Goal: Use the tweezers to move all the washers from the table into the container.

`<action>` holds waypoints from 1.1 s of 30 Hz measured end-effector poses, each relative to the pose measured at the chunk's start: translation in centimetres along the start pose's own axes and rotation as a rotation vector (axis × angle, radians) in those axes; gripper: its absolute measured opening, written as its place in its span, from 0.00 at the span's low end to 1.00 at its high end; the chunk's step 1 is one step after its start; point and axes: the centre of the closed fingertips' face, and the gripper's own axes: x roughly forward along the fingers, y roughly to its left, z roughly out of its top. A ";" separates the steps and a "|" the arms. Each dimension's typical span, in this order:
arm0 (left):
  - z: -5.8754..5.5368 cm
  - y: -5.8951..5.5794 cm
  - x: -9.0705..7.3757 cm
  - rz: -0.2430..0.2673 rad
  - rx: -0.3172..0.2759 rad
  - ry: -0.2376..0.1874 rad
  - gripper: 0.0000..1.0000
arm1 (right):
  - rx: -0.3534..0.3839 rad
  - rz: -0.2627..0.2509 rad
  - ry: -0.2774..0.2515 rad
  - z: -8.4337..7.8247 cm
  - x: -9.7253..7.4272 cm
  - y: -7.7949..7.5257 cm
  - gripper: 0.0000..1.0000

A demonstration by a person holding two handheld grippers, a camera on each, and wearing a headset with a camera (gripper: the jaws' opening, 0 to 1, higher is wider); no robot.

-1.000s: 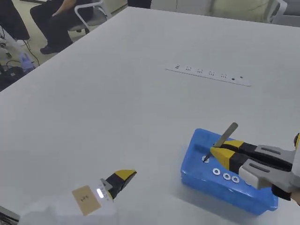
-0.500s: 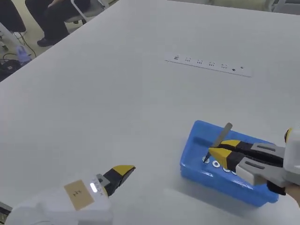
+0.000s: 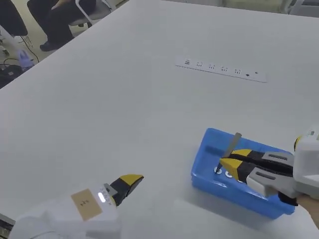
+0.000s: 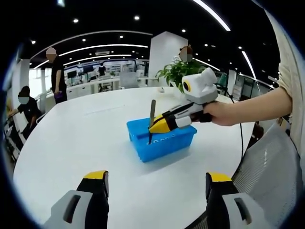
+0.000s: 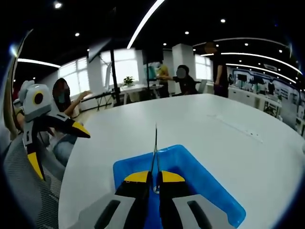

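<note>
A blue container [image 3: 259,201] stands on the white table at the lower right, with several silver washers [image 3: 228,174] lying along its near side. My right gripper [image 3: 225,162] is over it, shut on steel tweezers [image 3: 233,143] whose tips reach down beside the washers. Whether the tips grip a washer is too small to tell. In the right gripper view the tweezers [image 5: 155,143] run straight ahead from the closed jaws [image 5: 155,177] over the container [image 5: 200,183]. My left gripper [image 3: 131,179] hovers at the lower left, apart from the container [image 4: 159,143], open and empty [image 4: 155,183].
A flush strip of sockets [image 3: 222,70] is set into the table [image 3: 124,99] farther back. Seated people and chairs [image 3: 55,20] are beyond the table's far left corner. Bare tabletop lies between the two grippers.
The camera has shifted a little. My right gripper has sunk lower over the container, bringing the tweezers down with it. The left gripper has stayed about where it was.
</note>
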 end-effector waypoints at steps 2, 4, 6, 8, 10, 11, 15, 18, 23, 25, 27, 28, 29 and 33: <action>0.0 0.0 0.0 0.000 -0.002 0.002 0.85 | -0.002 0.002 0.000 0.0 -0.1 0.1 0.04; 0.0 0.0 0.0 0.001 0.004 0.002 0.85 | -0.008 0.000 -0.003 0.1 -0.2 0.1 0.04; 0.0 -0.1 0.0 -0.001 0.005 0.000 0.85 | -0.002 -0.004 -0.017 0.5 -0.5 0.0 0.03; 0.1 -0.1 0.0 0.000 0.008 -0.001 0.85 | 0.005 -0.007 -0.035 1.0 -0.7 -0.1 0.03; 0.1 -0.1 0.0 0.002 0.010 -0.003 0.85 | 0.007 -0.016 -0.050 1.6 -0.9 -0.1 0.03; 0.2 -0.1 -0.1 0.002 0.010 -0.004 0.84 | 0.007 -0.021 -0.063 2.1 -1.2 -0.1 0.03; 0.4 -0.1 -0.1 0.004 0.011 -0.017 0.84 | 0.027 -0.038 -0.119 3.8 -2.1 0.4 0.03; 0.4 -0.2 -0.1 -0.001 0.018 -0.016 0.83 | 0.032 -0.048 -0.156 5.0 -3.1 1.2 0.03; 0.6 -0.5 -0.1 -0.013 0.030 -0.024 0.81 | 0.036 -0.051 -0.200 6.2 -4.8 2.8 0.03; 0.6 -0.5 -0.2 -0.017 0.036 -0.028 0.78 | 0.038 -0.049 -0.208 6.3 -5.3 3.4 0.03; 0.6 -0.6 -0.2 -0.023 0.040 -0.026 0.75 | 0.040 -0.043 -0.208 6.2 -6.0 4.2 0.03; 0.6 -0.6 -0.2 -0.026 0.040 -0.026 0.74 | 0.040 -0.043 -0.207 5.9 -6.3 4.7 0.03; 0.6 -0.7 -0.3 -0.030 0.037 -0.029 0.73 | 0.037 -0.040 -0.201 5.7 -6.5 5.0 0.03; 0.7 -1.1 -0.3 -0.064 0.031 -0.031 0.69 | 0.066 -0.024 -0.175 4.1 -7.5 6.3 0.03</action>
